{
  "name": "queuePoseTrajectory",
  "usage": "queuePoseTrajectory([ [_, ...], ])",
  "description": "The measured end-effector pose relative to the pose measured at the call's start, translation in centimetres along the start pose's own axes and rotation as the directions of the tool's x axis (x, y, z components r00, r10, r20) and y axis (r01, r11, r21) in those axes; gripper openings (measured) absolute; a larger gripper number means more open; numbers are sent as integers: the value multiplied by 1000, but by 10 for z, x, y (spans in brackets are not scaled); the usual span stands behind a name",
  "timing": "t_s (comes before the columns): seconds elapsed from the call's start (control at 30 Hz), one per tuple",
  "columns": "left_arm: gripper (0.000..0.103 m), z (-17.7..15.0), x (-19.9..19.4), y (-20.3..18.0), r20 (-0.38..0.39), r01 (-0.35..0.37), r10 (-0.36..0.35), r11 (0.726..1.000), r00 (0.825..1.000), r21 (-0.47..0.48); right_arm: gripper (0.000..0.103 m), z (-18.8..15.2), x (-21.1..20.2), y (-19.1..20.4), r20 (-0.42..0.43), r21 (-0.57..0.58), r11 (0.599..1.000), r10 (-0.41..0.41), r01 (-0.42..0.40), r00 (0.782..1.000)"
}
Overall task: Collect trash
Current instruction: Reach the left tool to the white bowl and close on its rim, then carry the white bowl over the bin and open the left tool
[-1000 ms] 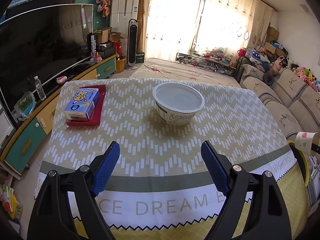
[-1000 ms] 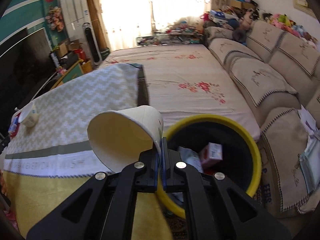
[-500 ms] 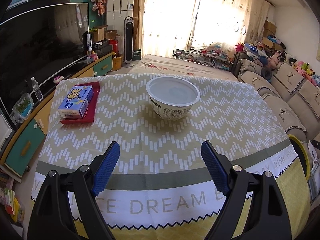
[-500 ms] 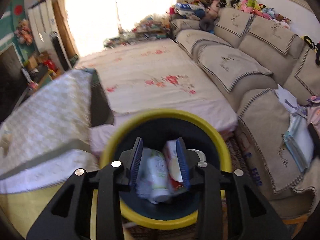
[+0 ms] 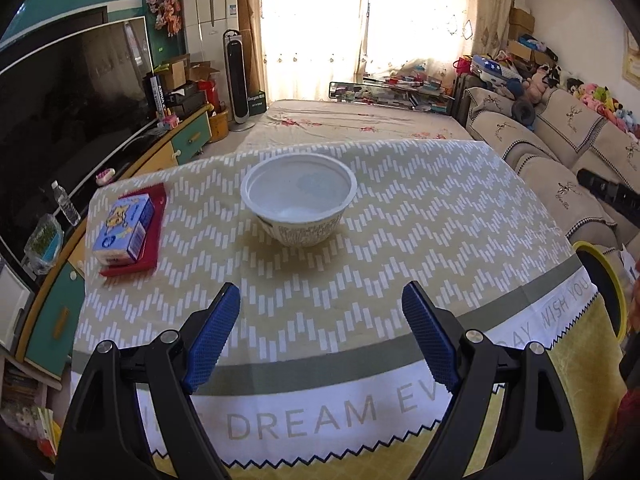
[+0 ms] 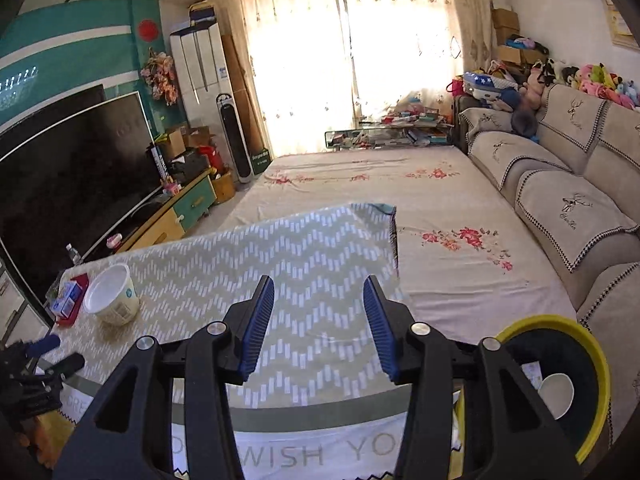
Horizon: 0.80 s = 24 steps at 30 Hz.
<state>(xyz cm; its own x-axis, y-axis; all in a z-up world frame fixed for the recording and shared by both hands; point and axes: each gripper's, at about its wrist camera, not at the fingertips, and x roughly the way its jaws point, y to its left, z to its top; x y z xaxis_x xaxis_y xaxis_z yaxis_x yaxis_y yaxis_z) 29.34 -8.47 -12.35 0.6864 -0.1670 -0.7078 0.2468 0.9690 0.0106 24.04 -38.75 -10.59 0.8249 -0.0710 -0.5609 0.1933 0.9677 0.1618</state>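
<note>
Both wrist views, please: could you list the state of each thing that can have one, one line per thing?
Left gripper: open, nothing between its fingers.
Right gripper: jaws opening, nothing between them.
White bowl: upright on the tablecloth, no lid, looks empty.
Paper cup: lying inside the bin.
Yellow-rimmed bin: open-topped, on the floor beside the table.
Blue box: closed, lying on a red pad.
</note>
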Motion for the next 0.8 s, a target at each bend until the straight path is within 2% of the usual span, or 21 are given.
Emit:
queuePoseTrajectory([
  [0.1,82,22,7,-9,10,-23,23,998,1000,51,46,-6,6,7,-28,-15,1000,17,-18,999],
  [0.17,82,35,14,-14,12,-36,35,996,999,82,49,-5,3,5,-16,4,1000,24,-24,1000],
  [0.3,71,56,37,-23,-27,-34,38,992,999,121,53,-3,-3,-2,14,35,999,36,-36,999],
  [0.37,67,63,51,-28,-45,-58,66,987,997,148,53,-3,-2,-1,10,42,998,44,-44,999],
  [0.5,60,69,75,-33,-87,-75,92,981,992,178,53,-5,2,2,-2,31,998,49,-49,999],
  [0.73,48,71,107,-25,-166,-61,84,988,983,140,53,-7,3,8,-10,19,998,60,-59,998],
  [0.8,38,70,113,-26,-175,-67,93,987,980,146,53,-8,3,10,-8,17,998,60,-60,998],
])
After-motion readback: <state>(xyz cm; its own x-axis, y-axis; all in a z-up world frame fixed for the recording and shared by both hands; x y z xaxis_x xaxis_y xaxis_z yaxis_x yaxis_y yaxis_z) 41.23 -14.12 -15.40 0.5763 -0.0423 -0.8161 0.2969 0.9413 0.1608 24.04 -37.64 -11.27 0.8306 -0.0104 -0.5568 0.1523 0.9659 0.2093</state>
